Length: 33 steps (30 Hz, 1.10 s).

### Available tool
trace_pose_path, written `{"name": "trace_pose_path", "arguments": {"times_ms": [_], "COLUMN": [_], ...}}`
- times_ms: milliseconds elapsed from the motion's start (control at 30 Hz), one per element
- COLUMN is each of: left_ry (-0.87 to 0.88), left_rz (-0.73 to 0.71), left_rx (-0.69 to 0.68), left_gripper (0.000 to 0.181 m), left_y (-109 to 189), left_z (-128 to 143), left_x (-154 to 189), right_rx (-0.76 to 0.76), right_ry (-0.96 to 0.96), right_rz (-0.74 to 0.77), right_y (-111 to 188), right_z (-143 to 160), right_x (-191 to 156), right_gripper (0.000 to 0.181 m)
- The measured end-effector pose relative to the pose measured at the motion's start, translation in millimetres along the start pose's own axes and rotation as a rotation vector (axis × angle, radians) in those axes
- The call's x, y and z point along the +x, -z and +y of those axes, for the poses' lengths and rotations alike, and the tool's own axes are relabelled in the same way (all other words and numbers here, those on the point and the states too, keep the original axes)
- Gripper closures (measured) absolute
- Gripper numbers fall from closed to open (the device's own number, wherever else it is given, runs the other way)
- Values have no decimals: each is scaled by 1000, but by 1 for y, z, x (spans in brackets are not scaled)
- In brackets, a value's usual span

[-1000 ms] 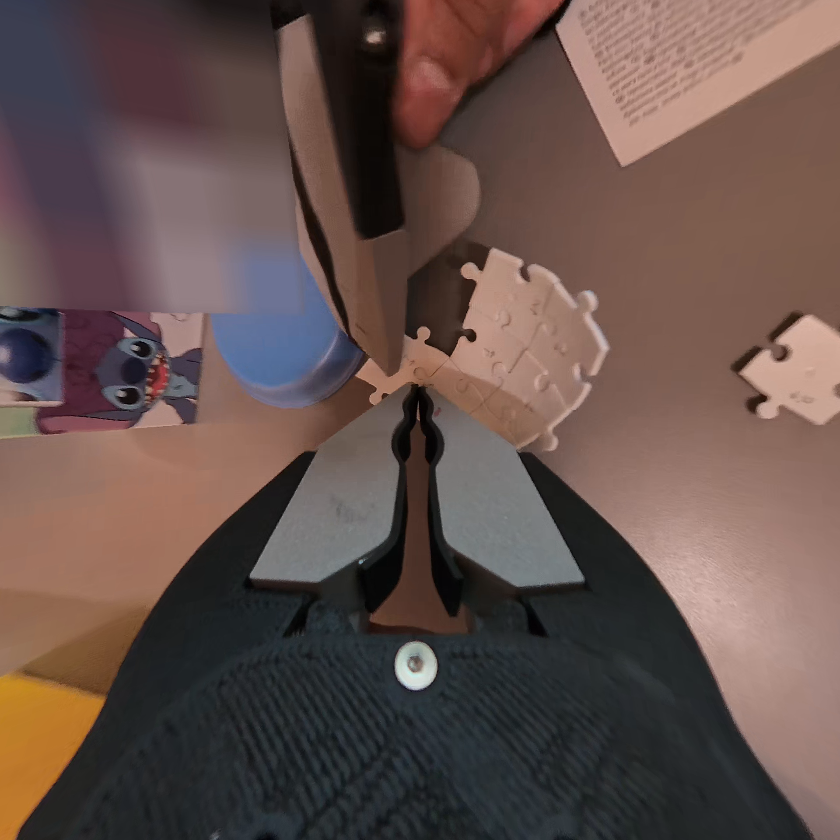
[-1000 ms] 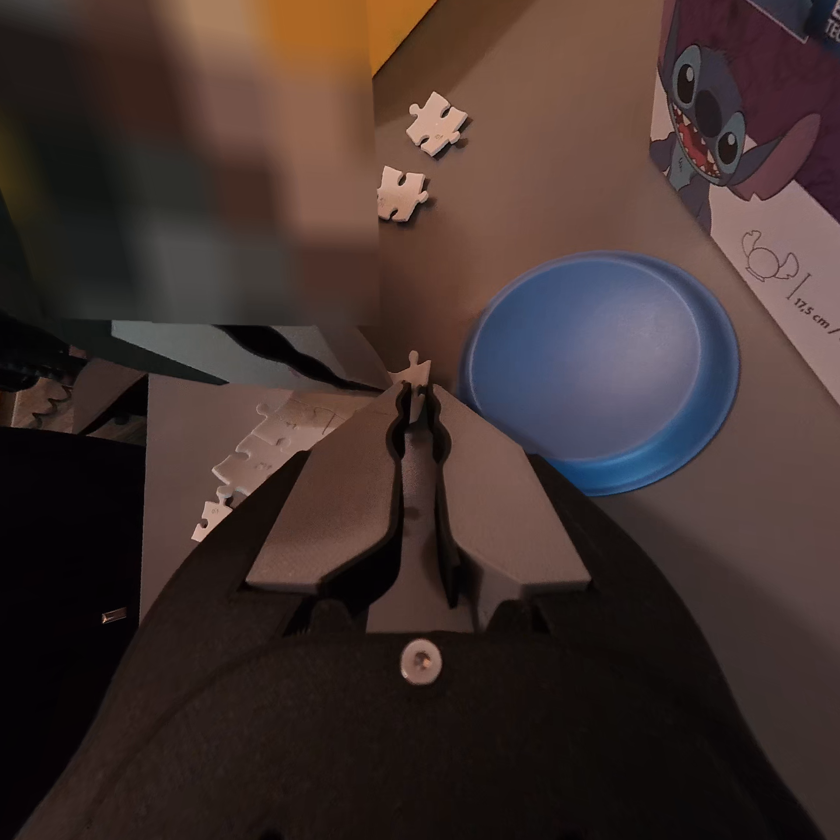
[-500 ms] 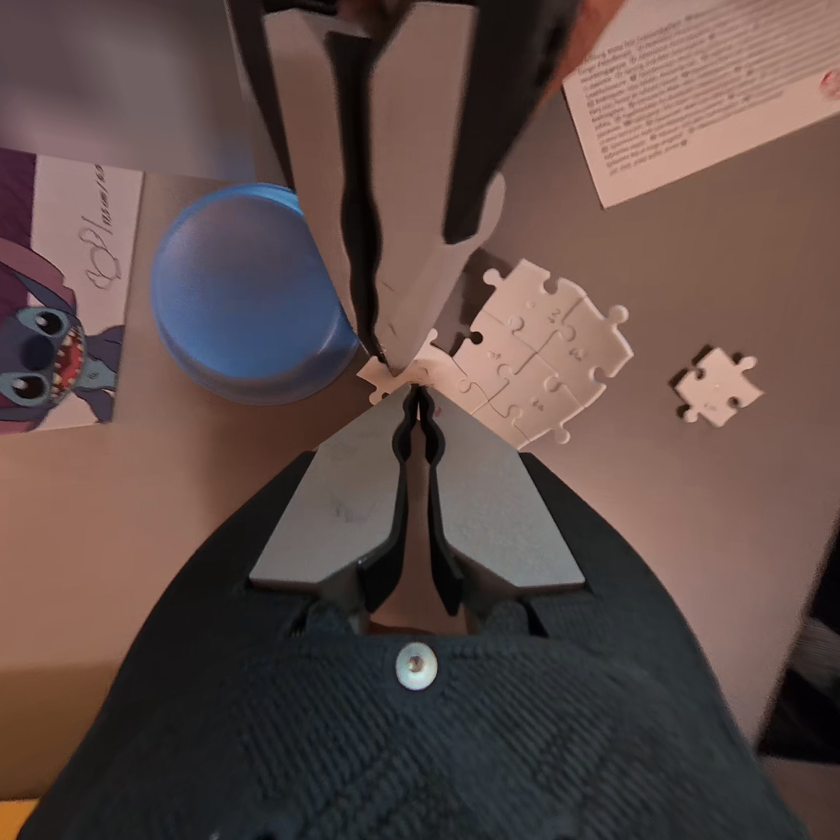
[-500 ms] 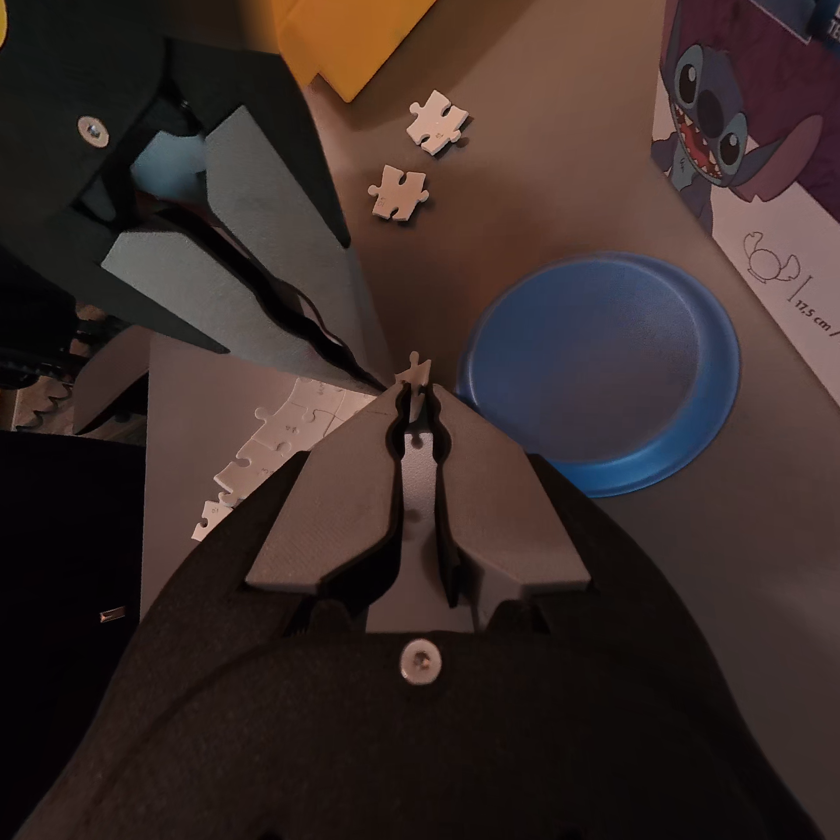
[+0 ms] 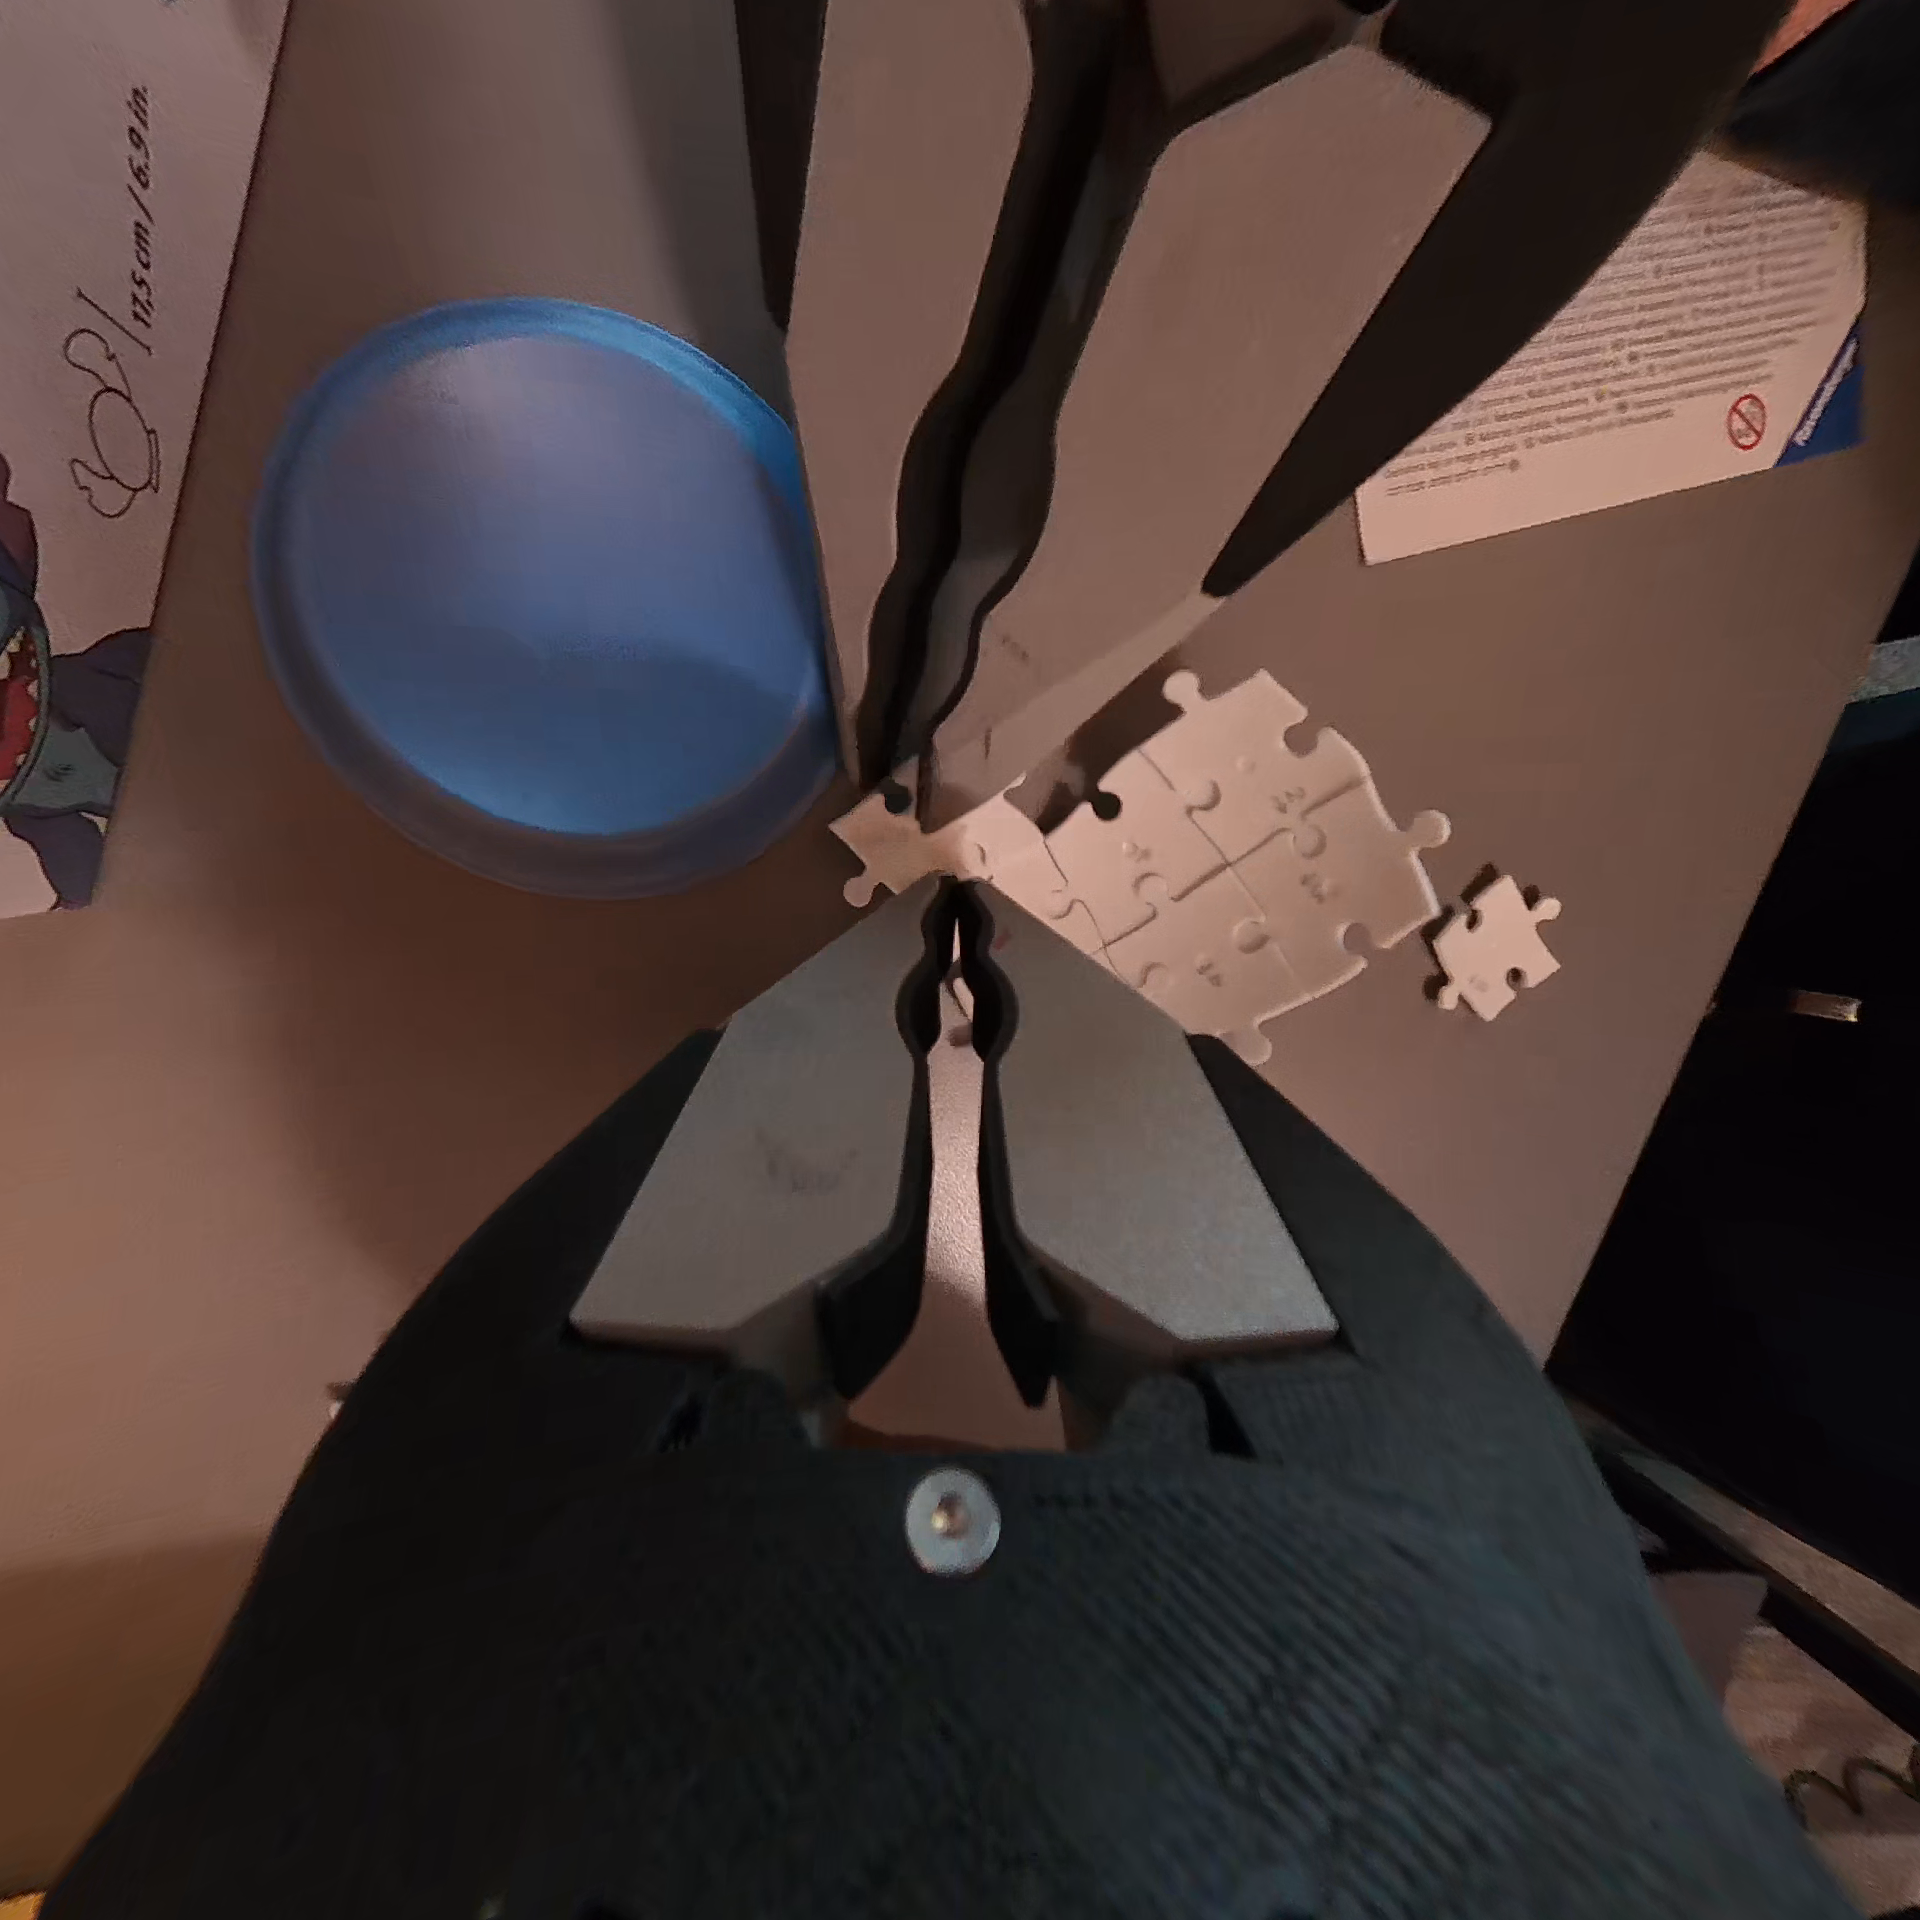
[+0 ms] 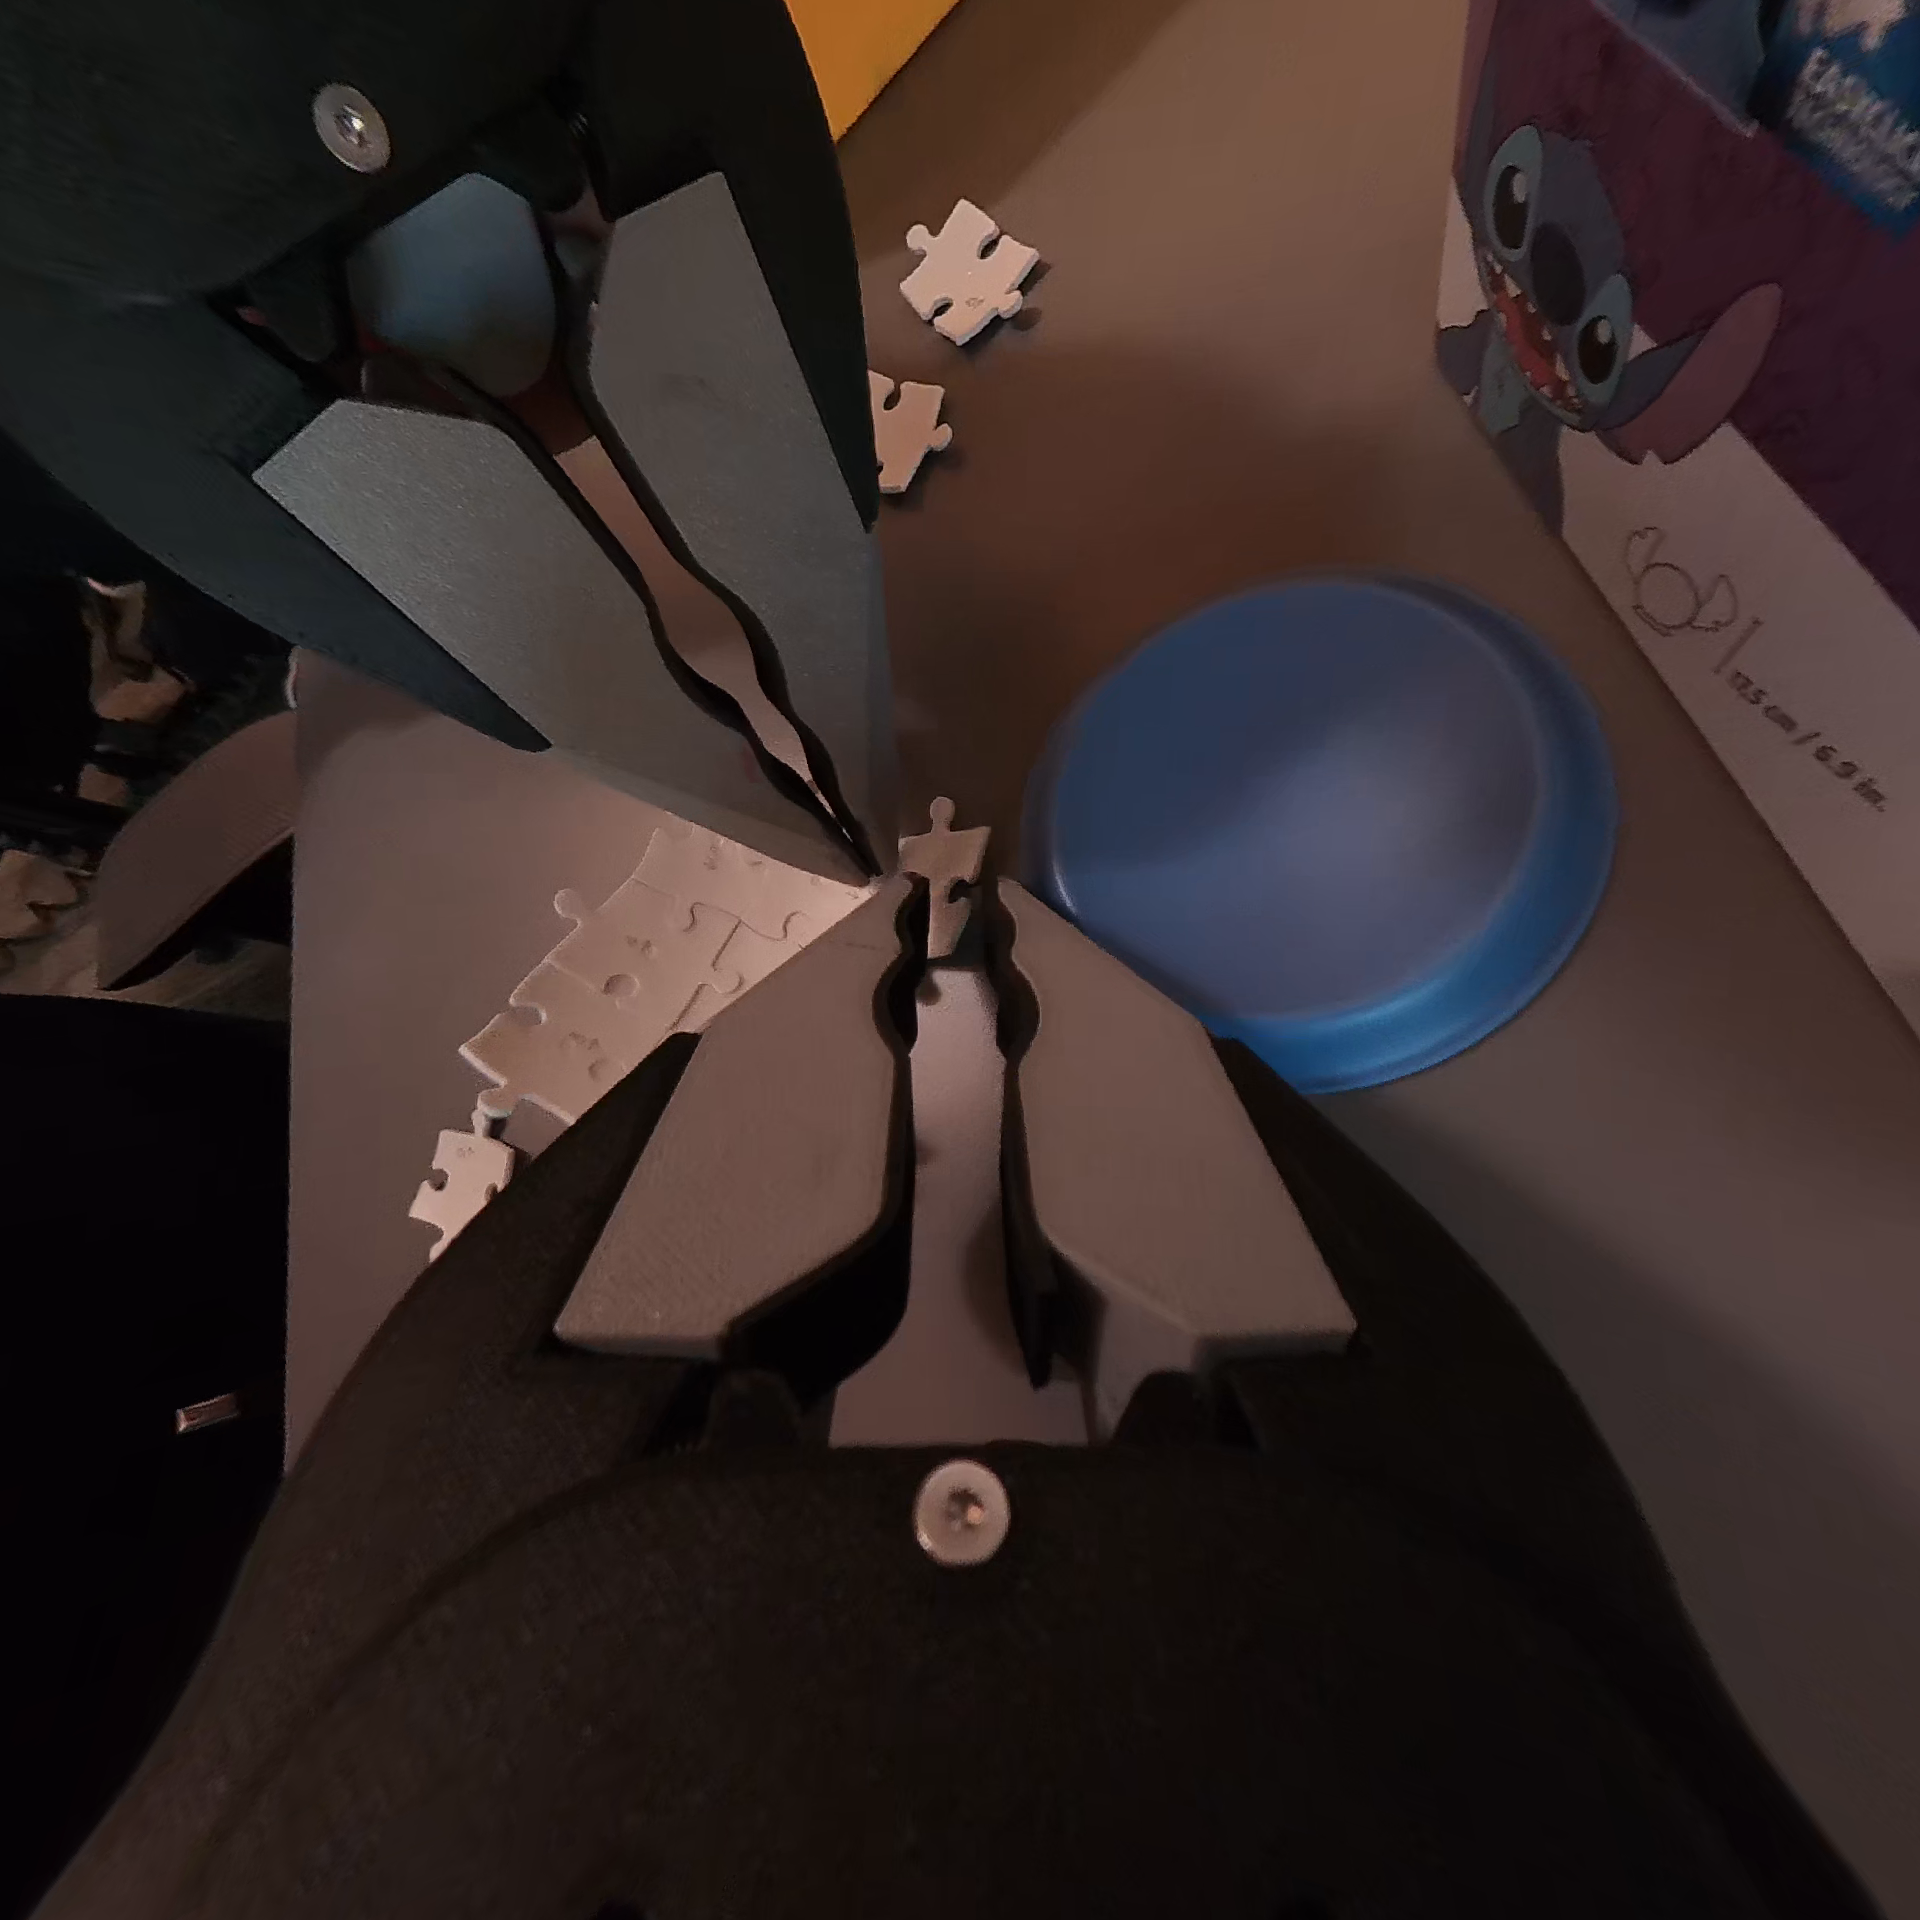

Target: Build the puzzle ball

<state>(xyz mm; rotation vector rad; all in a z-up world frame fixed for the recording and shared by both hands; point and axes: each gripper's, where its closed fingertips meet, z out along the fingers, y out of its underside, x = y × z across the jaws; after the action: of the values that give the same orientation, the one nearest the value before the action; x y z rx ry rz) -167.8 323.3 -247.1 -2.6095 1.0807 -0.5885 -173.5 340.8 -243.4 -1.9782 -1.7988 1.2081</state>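
A white curved section of joined puzzle pieces [image 5: 1226, 862] is held by one edge in my left gripper [image 5: 951, 899], which is shut on it. It also shows in the right wrist view [image 6: 644, 956]. A single white piece [image 5: 883, 842] sits at the section's end, against its edge. My right gripper [image 6: 956, 899] meets the left one tip to tip. Its jaws stand slightly apart around that piece [image 6: 951, 868], with a thin dark gap beside it. Whether the piece is locked into the section is hidden by the fingers.
A blue round dish [image 5: 530, 603] lies just beyond the grippers. The puzzle box [image 6: 1662, 312] stands behind it. A printed leaflet [image 5: 1662, 343] lies on the grey table. One loose piece [image 5: 1496, 945] lies by the section, and two more [image 6: 971, 270] lie farther off. Left and right tips are no more than a few centimetres apart.
My right gripper's jaws have parted a little around the single piece. Both grippers stay tip to tip. The left wrist view has swung, so the dish and loose piece look nearer.
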Motion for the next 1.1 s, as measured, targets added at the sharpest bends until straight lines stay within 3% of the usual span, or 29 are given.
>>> {"name": "trace_pose_path", "arguments": {"times_ms": [667, 867, 1100], "left_ry": [-40, -48, -59], "left_rz": [-46, -60, -82], "left_rx": [-15, -18, -25], "left_gripper": [181, 181, 181], "left_y": [-2, -2, -2], "left_z": [-3, -2, -2], "left_x": [1, 1, 1], "right_rx": [-84, -98, -72], "right_ry": [121, 239, 198], "right_rz": [-19, 83, 9], "right_y": [-3, -5, 2], "right_z": [11, 9, 10], "right_x": [-21, -19, -27], "right_gripper": [181, 181, 181]}}
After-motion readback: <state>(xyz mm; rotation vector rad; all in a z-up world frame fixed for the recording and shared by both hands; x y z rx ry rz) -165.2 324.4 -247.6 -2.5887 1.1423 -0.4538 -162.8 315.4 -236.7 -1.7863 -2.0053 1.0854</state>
